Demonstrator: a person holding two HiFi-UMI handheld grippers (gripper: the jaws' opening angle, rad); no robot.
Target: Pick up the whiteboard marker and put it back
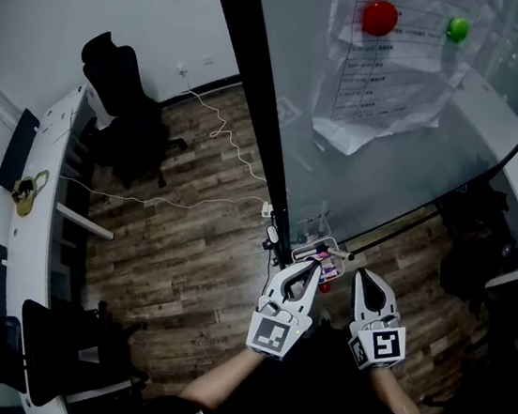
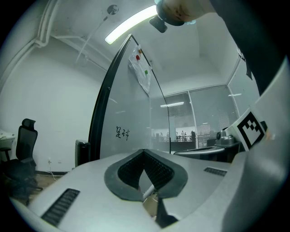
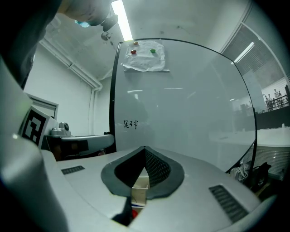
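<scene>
Both grippers hang side by side low in the head view, in front of the foot of a standing glass whiteboard (image 1: pixel 388 162). A small wire holder (image 1: pixel 320 253) with pink and purple marker-like items sits at the board's base. My left gripper (image 1: pixel 314 266) has its tips just at that holder, and its jaws are shut with nothing between them. In the left gripper view (image 2: pixel 144 152) a white marker-like stick (image 2: pixel 148 192) shows through the gap below the pads. My right gripper (image 1: pixel 362 275) is also shut and empty, a little to the right of the holder. The right gripper view (image 3: pixel 145 148) faces the board (image 3: pixel 181 104).
A sheet of paper (image 1: pixel 380 75) is pinned to the board by a red magnet (image 1: pixel 379 17) and a green magnet (image 1: pixel 457 29). A black office chair (image 1: pixel 123 89) and a white desk (image 1: pixel 36 210) stand at the left. A cable (image 1: pixel 220 139) trails over the wooden floor.
</scene>
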